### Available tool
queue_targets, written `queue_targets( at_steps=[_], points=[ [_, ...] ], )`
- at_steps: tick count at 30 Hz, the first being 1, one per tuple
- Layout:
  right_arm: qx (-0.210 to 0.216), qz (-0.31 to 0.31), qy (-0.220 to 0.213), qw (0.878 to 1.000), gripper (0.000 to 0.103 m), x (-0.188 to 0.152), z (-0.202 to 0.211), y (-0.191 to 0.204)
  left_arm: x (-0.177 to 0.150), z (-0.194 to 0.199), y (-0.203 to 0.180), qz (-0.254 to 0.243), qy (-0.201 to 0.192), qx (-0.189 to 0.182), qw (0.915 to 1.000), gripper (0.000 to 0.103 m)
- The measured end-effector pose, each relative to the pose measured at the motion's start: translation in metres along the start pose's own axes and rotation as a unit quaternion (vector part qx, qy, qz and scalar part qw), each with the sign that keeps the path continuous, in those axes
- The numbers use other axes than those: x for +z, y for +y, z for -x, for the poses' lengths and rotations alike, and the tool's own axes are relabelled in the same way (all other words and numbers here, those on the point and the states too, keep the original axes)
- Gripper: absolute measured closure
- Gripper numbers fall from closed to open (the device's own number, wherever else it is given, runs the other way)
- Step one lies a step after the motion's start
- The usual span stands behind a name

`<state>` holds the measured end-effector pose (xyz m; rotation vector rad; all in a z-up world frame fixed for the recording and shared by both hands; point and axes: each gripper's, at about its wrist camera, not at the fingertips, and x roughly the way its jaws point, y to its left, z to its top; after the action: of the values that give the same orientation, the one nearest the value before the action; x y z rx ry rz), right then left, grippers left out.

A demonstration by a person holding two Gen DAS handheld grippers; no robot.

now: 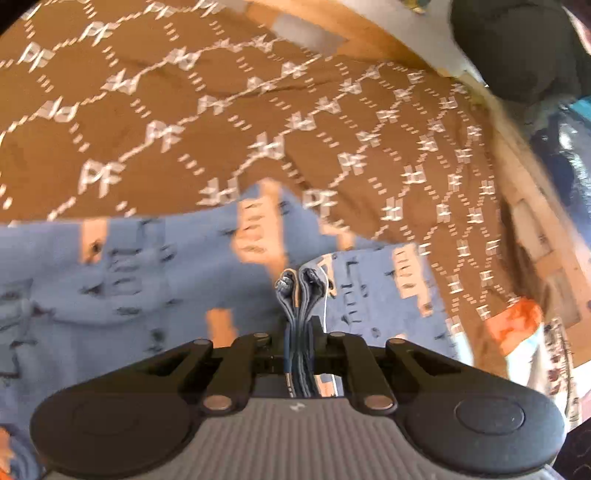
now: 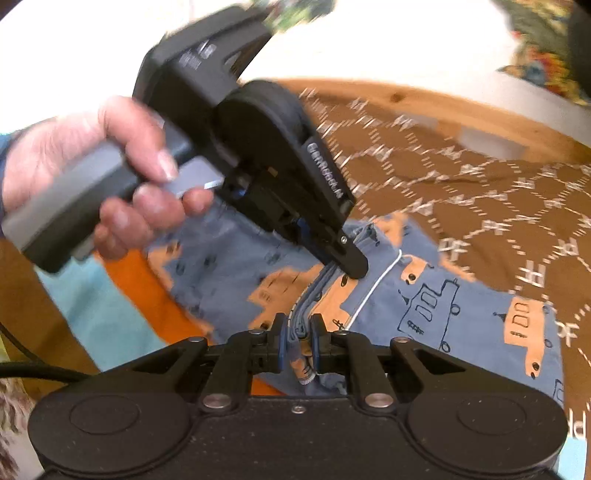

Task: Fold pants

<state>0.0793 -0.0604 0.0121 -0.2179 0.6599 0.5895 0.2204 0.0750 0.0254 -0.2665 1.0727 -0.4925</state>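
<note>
The blue train-print pants [image 2: 424,295] lie on the brown patterned bedspread [image 1: 258,110], near its wooden-framed edge. The left gripper [image 2: 347,266] and right gripper [image 2: 297,332] each pinch a bunched, layered edge. A fold looks underway; laying down and smoothing remain.

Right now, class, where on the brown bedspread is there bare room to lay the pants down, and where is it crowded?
Free: the brown bedspread beyond the blue pants, up to the wooden bed edge. Crowded: the near side, where the left gripper and right gripper both pinch the gathered fabric close together.
</note>
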Motion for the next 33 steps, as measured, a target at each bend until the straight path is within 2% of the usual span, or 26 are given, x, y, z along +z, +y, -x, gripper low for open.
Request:
queue_targets(
  at_steps=[2, 5, 6, 7, 8, 9, 12, 14, 15, 17, 18, 19, 21, 25, 27, 28, 30, 33],
  points=[
    [0.020, 0.011, 0.029, 0.999, 0.087, 0.000, -0.008, 0.004, -0.004, -0.008, 0.006, -0.005, 0.010, 0.015, 0.9998, 0.091],
    [0.035, 0.009, 0.022, 0.999, 0.070, -0.001, -0.001, -0.005, -0.007, -0.012, 0.010, 0.009, 0.005, 0.025, 0.9996, 0.083],
    [0.030, 0.015, 0.014, 0.999, 0.054, -0.004, 0.009, -0.010, -0.007, -0.009, 0.010, 0.014, 0.000, 0.026, 0.9996, 0.076],
    [0.019, 0.026, 0.002, 0.999, 0.043, -0.007, 0.019, -0.017, -0.007, -0.005, 0.008, 0.012, -0.007, 0.032, 0.9994, 0.071],
    [0.003, 0.037, -0.008, 0.999, 0.042, -0.011, 0.027, -0.023, -0.008, 0.000, 0.004, 0.006, -0.018, 0.046, 0.9988, 0.058],
    [-0.031, 0.051, -0.016, 0.998, 0.042, -0.015, 0.034, -0.033, -0.009, 0.004, 0.000, -0.005, -0.034, 0.063, 0.9974, 0.051],
    [-0.145, 0.081, -0.022, 0.986, 0.042, -0.017, 0.033, -0.068, -0.011, 0.005, -0.018, -0.029, -0.083, 0.106, 0.9904, 0.051],
    [-0.203, 0.076, -0.036, 0.976, 0.040, -0.012, 0.018, -0.095, -0.012, -0.007, -0.030, -0.040, -0.097, 0.143, 0.9842, 0.051],
    [-0.218, 0.074, -0.038, 0.972, 0.033, -0.011, 0.007, -0.104, -0.012, -0.015, -0.035, -0.044, -0.098, 0.170, 0.9795, 0.051],
    [-0.242, 0.089, -0.027, 0.966, 0.031, -0.015, -0.021, -0.118, -0.016, -0.027, -0.037, -0.058, -0.102, 0.203, 0.9721, 0.048],
    [-0.249, 0.104, -0.013, 0.963, 0.033, -0.019, -0.035, -0.123, -0.019, -0.028, -0.034, -0.056, -0.108, 0.202, 0.9717, 0.048],
    [-0.255, 0.113, -0.004, 0.960, 0.030, -0.023, -0.045, -0.128, -0.021, -0.027, -0.030, -0.053, -0.114, 0.198, 0.9722, 0.047],
    [-0.257, 0.099, -0.023, 0.961, 0.020, -0.032, -0.045, -0.139, -0.023, -0.025, -0.022, -0.045, -0.117, 0.185, 0.9747, 0.047],
    [-0.289, 0.080, -0.034, 0.953, 0.018, -0.038, -0.031, -0.153, -0.022, -0.022, -0.016, -0.045, -0.112, 0.177, 0.9767, 0.047],
    [-0.298, 0.065, -0.038, 0.951, 0.021, -0.036, -0.022, -0.156, -0.021, -0.022, -0.019, -0.042, -0.110, 0.183, 0.9761, 0.044],
    [-0.304, 0.066, -0.042, 0.950, 0.023, -0.034, -0.015, -0.153, -0.022, -0.019, -0.020, -0.036, -0.109, 0.182, 0.9765, 0.042],
    [-0.292, 0.068, -0.055, 0.952, 0.022, -0.035, 0.006, -0.137, -0.024, -0.012, -0.024, -0.021, -0.098, 0.175, 0.9794, 0.025],
    [-0.245, 0.072, -0.068, 0.964, 0.006, -0.045, 0.030, -0.108, -0.041, 0.003, -0.033, -0.028, -0.105, 0.144, 0.9835, 0.013]
  ],
)
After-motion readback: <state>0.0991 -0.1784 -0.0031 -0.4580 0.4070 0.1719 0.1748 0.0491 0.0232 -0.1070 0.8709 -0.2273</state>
